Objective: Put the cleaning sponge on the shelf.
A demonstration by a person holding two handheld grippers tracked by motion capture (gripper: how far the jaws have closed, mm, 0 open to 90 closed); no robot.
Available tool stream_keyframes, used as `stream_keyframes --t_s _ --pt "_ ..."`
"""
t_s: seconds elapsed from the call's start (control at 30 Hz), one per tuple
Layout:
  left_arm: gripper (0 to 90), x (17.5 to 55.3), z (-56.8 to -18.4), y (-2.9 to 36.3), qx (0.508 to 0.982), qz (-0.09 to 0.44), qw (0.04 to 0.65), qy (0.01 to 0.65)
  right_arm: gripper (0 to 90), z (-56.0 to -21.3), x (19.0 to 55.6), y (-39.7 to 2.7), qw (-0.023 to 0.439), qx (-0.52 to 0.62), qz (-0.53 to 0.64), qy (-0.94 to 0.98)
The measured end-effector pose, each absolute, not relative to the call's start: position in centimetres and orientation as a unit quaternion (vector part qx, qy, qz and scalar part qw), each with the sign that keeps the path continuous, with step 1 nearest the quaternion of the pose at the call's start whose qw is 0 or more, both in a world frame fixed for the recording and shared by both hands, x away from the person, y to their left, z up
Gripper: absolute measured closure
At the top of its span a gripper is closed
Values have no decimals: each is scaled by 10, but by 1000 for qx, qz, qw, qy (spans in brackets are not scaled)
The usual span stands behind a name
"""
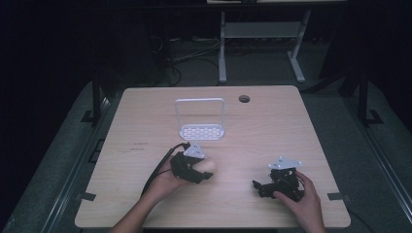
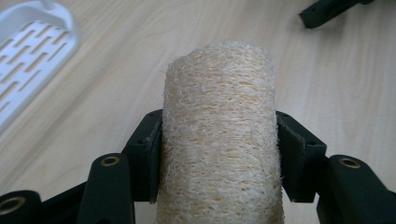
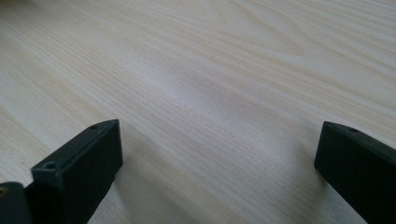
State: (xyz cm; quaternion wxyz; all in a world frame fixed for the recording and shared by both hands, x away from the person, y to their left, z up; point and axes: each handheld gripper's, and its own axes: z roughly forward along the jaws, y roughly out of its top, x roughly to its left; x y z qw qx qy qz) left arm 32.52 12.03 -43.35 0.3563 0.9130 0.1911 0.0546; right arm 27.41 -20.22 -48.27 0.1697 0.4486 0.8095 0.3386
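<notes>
The pale wooden worktop (image 1: 272,126) has a round cable hole (image 1: 244,99) near its far edge and carries everything else. Toward the far middle stands a white rack (image 1: 200,119), a slotted plastic base with a tall wire loop rising upright from its back; in the left gripper view its slotted base (image 2: 28,56) lies at the upper left, well apart from the held thing.

Nearer the person, the left gripper (image 1: 204,174) sits just in front of the rack, grasped by the left hand (image 1: 165,182), with its cable trailing back along the forearm and a grey three-cornered plate on top. Its fingers (image 2: 149,154) are pinching a loofah roll (image 2: 219,135), a pale, fibrous cylinder; both pads press on its sides and the roll sticks out forward past them, above the worktop. From above, the loofah roll (image 1: 208,166) shows as a light rounded end at the gripper's right side.

The right gripper (image 1: 256,186) rests low on the near right of the worktop, well apart from the left one, held by the right hand (image 1: 303,201). Its fingers (image 3: 79,163) are spread wide, with bare wood between them
</notes>
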Motion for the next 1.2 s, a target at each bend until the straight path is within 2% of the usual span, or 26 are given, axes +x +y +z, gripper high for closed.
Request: stream_keyframes --t_s 0.77,1.2 --pt "416 355 -426 139 901 75 355 236 6 -483 274 -202 169 449 339 809" --pt "415 373 -424 135 896 82 359 249 6 -483 274 -202 170 449 338 809"
